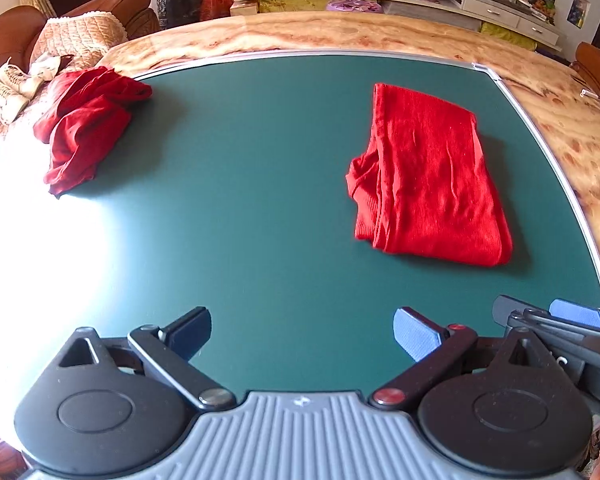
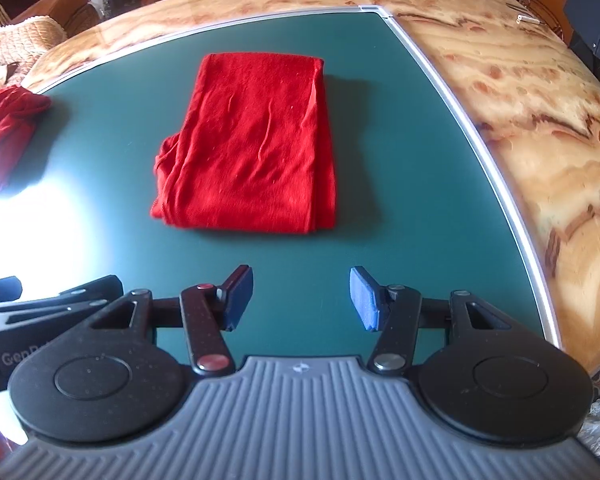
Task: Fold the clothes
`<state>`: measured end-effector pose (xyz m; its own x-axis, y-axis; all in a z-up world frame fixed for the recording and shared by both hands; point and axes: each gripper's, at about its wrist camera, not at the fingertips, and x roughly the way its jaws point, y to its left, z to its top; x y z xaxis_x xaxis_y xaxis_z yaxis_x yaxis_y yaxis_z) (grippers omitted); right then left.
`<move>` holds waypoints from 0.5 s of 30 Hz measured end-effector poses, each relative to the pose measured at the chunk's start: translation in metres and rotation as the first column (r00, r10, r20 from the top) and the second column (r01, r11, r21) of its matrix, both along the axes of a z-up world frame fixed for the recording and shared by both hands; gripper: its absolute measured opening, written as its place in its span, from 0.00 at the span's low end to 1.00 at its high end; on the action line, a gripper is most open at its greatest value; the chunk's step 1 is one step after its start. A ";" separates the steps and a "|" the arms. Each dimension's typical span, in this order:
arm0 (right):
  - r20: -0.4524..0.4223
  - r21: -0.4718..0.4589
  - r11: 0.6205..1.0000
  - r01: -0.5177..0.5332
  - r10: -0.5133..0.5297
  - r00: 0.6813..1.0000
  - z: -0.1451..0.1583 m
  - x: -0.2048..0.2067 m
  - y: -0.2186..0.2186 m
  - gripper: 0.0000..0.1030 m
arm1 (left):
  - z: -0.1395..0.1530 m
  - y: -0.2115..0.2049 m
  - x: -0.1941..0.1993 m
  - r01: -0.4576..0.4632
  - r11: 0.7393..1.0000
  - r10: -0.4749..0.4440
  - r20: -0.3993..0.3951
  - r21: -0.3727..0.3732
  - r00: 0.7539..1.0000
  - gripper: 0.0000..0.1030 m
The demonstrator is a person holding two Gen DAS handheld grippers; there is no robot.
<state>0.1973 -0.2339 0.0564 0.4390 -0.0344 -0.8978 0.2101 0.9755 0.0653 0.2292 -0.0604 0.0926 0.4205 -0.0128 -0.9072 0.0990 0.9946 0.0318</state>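
Matte green mat (image 2: 340,260) on glossy marble-look table (image 2: 520,120); folded red knit garment (image 2: 252,144) centre, crumpled red cloth (image 1: 84,128) upper left, sofa (image 1: 12,32) behind. Left gripper (image 1: 302,334) and right gripper (image 2: 302,300) both spread apart, empty.

A bright red folded garment (image 2: 252,148) and a darker red crumpled garment (image 1: 86,128) are seen on a plain dark green mat (image 1: 260,200); the tabletop (image 2: 520,92) is patterned in marbled cream and brown.

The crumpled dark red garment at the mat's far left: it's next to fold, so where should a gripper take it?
Judging by its pose, pinch the crumpled dark red garment at the raised ridge of folds near its top, coming from the right over the green mat with the open left gripper; its near edge lies flat.
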 end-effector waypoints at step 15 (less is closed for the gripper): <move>0.070 -0.028 1.000 -0.009 0.011 0.997 0.010 -0.053 0.011 0.60 | 0.003 0.006 -0.049 0.007 1.000 -0.007 0.042 0.004 0.999 0.98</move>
<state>0.1447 -0.2226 0.0659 0.5014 -0.0542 -0.8635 0.1963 0.9791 0.0525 0.1805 -0.0548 0.0955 0.4582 -0.0129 -0.8887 0.1048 0.9937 0.0396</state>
